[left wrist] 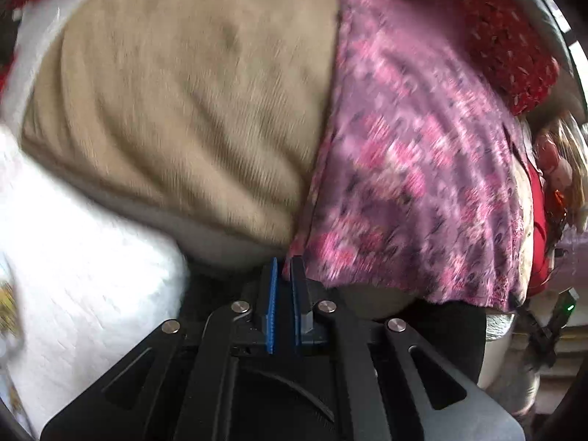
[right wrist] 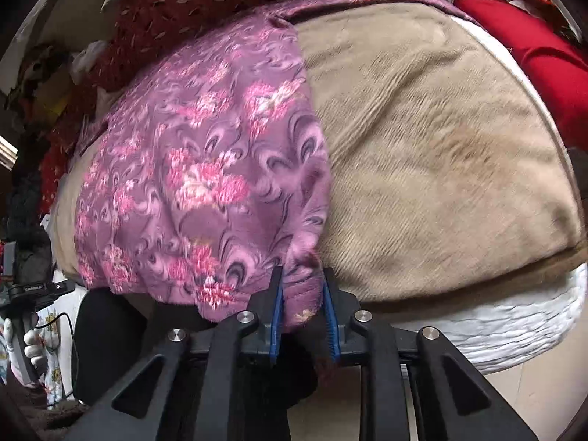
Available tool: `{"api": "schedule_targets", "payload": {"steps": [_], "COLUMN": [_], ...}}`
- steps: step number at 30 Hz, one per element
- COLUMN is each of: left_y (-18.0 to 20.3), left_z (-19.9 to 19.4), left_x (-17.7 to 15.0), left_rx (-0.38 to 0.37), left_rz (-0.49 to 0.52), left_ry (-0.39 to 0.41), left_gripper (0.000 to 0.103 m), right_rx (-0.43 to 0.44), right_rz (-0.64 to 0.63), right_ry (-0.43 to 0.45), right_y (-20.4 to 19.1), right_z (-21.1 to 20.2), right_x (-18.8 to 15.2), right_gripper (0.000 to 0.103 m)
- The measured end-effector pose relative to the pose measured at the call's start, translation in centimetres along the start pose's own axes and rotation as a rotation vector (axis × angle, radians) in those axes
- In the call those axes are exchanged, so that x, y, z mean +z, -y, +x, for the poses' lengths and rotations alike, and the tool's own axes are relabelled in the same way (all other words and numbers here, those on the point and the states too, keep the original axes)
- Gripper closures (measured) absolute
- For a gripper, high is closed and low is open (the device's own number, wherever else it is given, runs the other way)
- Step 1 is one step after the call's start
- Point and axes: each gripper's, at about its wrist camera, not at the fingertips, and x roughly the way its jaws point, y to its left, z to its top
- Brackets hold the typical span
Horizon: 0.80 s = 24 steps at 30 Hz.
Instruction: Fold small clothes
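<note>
— Left side? 
— The left gripper (left wrist: 283, 262) has its jaws nearly together, gripping nothing, beside the purple floral fleece garment (left wrist: 415, 169) on the tan blanket (left wrist: 176, 103). 
— Right? 
— The right gripper (right wrist: 302, 275) is clamped on that garment's near hem.

The garment (right wrist: 205, 183) is purple with pink flowers and dark swirls. The blanket (right wrist: 441, 169) under it is plain beige, the quilt (left wrist: 92, 257) white, the cloth (right wrist: 544, 62) behind solid red.
</note>
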Motion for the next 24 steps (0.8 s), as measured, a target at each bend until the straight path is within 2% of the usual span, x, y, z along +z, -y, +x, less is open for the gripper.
{"api": "schedule_targets", "payload": {"steps": [1,2,3,4,6,9,12,13,14,16,19,20,24], "left_y": [0.5,1.3,1.9,2.7,4.8,7.0,8.7,8.8,9.0,9.0,8.9,8.7,9.3], "left_z": [-0.2,-0.7,-0.5,-0.4,-0.5,1.5,4.8,5.5,6.0,5.7,5.1,4.7,4.8], "left_x": [0.4,1.1,1.7,2.5,3.7,4.5,5.0,5.1,5.2,5.6,6.8,7.5,10.2], "left_rx": [0.001,-0.005,-0.011,-0.022,-0.031,0.047,0.122,0.143,0.158,0.152,0.115,0.105,0.083], "left_rz": [0.018,0.025,0.023,0.026,0.076,0.163,0.211,0.222,0.233,0.246,0.24,0.234,0.213], "left_ry": [0.013,0.028,0.041,0.056,0.08,0.11,0.048,-0.01,-0.024,-0.03,-0.056,-0.057,-0.062], "left_gripper": [0.081,0.073,0.059,0.055,0.055,0.055,0.055,0.055,0.055,0.055,0.055,0.055,0.055], "right_rx": [0.0,-0.002,-0.002,0.002,0.017,0.006,-0.047,-0.08,-0.091,-0.046,0.01,0.018,0.026], "right_rz": [0.01,0.022,0.03,0.035,0.03,-0.026,-0.055,-0.071,-0.091,-0.072,0.079,0.152,0.546], "right_ry": [0.031,0.082,0.125,0.149,0.197,0.243,0.138,0.098,0.118,0.132,0.23,0.259,0.358], "right_y": [0.0,0.1,0.1,0.0,-0.2,-1.4,-1.8,-1.9,-2.2,-1.6,2.7,4.7,16.9], "right_z": [-0.9,-2.1,-3.1,-3.6,-3.8,-2.2,2.2,3.6,3.5,2.2,-1.0,-1.8,-3.7], "right_x": [0.5,1.4,2.1,2.7,4.3,5.3,5.7,5.7,5.7,6.9,10.0,11.3,16.1], "right_gripper": [0.078,0.071,0.059,0.056,0.056,0.056,0.061,0.061,0.059,0.06,0.058,0.054,0.048]}}
